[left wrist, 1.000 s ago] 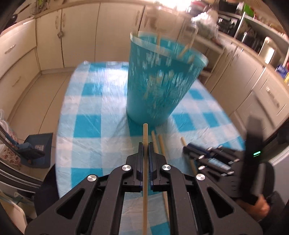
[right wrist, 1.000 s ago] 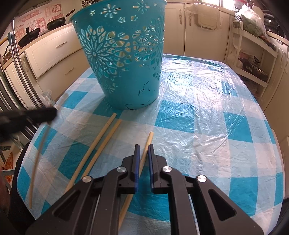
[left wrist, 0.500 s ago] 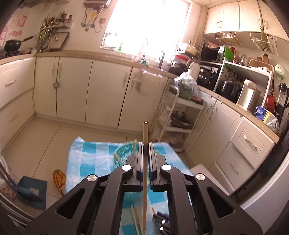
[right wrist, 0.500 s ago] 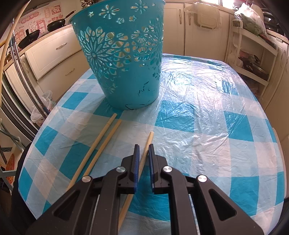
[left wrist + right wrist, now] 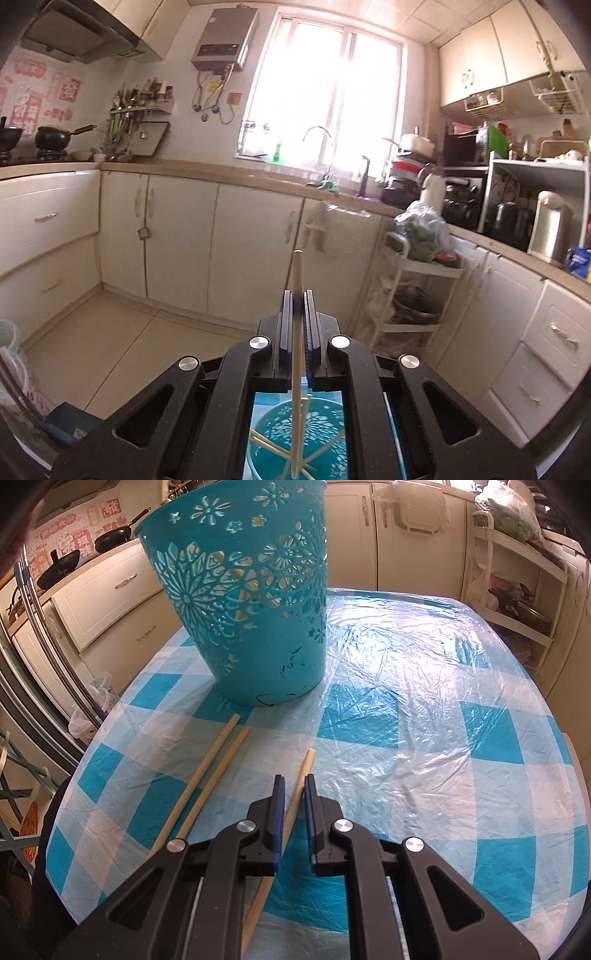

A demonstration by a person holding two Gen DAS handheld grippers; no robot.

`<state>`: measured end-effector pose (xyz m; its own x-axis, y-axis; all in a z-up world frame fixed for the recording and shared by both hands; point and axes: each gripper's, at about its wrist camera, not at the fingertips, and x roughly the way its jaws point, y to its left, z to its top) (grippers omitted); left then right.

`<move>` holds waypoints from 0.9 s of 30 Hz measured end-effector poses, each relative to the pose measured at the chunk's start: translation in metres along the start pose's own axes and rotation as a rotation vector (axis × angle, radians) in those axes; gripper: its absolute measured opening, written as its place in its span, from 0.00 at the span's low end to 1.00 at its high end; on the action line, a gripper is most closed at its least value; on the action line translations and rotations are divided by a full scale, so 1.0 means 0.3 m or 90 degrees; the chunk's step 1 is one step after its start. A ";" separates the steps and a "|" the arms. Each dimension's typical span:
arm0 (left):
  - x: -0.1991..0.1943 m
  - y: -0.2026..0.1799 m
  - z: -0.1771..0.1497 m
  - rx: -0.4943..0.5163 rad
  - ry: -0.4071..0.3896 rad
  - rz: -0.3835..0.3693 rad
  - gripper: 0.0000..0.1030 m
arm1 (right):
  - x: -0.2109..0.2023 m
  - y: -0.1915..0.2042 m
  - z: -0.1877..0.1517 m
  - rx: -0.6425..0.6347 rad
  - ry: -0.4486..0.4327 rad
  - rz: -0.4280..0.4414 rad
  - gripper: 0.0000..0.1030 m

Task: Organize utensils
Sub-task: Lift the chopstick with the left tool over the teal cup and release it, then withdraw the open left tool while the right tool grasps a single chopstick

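The left tongs (image 5: 296,295) are pinched on one wooden chopstick (image 5: 296,369), held near upright directly over the open mouth of the teal basket (image 5: 295,439); the stick's lower end hangs inside the rim outline, where several chopsticks already lie crossed on the bottom. Judged step: deposit of the held stick, not yet released. The next move calls for parting the left tongs while the stick stays centred over the opening, so that it falls inside and does not strike the rim. The right tongs (image 5: 293,779) are spread by a narrow gap, low over the checked plastic cloth of the surface (image 5: 424,738), with a single loose chopstick (image 5: 295,797) running between and under the jaws; contact cannot be confirmed. A pair of chopsticks (image 5: 207,775) lies just beside it toward the left edge of the surface, tips close to the basket's base. The basket stands toward the far left part of the surface. Judged progress: partial, three sticks outstanding. The right tongs would then need to close on the single stick, which lies flat and may roll or slip.
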<state>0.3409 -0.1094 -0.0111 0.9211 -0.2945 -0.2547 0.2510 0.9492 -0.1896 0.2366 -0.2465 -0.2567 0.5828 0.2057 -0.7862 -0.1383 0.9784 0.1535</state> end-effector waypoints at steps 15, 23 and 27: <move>0.078 0.053 -0.275 0.035 0.102 0.043 0.24 | 0.000 -0.020 0.003 0.018 0.002 0.023 0.12; -0.128 0.197 -0.343 -0.001 0.093 0.102 0.68 | 0.002 -0.009 0.003 0.009 0.004 0.014 0.12; -0.113 0.299 -0.513 -0.038 0.205 0.118 0.72 | -0.001 0.049 -0.008 -0.064 0.005 -0.038 0.08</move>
<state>0.2864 -0.0314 -0.1656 0.8066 -0.1467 -0.5727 0.0622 0.9844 -0.1645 0.2325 -0.2322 -0.2557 0.5858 0.1469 -0.7971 -0.1842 0.9818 0.0456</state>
